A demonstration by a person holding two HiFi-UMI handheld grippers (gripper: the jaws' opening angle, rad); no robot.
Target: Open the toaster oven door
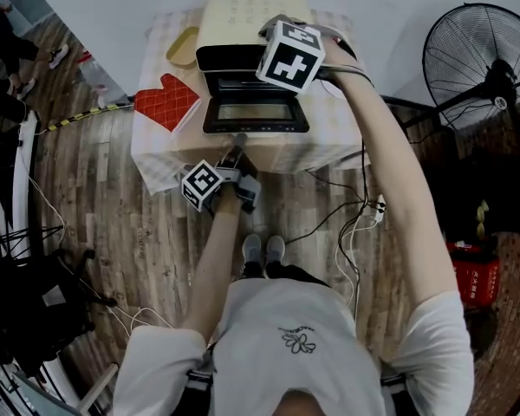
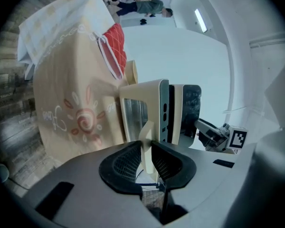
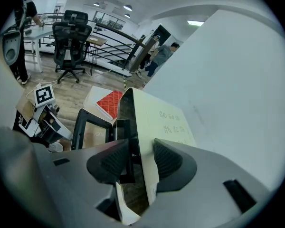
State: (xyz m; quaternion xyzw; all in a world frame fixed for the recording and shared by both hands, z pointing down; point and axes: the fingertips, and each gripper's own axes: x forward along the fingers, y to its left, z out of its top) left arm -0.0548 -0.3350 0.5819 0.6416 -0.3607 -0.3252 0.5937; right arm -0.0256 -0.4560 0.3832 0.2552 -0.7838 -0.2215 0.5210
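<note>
Left gripper (image 2: 147, 151): jaws close together, pinched on the cream door handle (image 2: 146, 136). Just ahead of it, the oven door (image 1: 256, 111) lies folded down, open. Right gripper (image 3: 141, 156): jaws wide, clamped across the toaster oven (image 3: 156, 122) casing edge.

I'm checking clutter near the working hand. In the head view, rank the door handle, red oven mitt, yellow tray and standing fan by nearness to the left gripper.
1. Door handle, gripped in the left gripper's jaws.
2. Red oven mitt, on the table's left side.
3. Yellow tray, back left.
4. Standing fan, far right.
</note>
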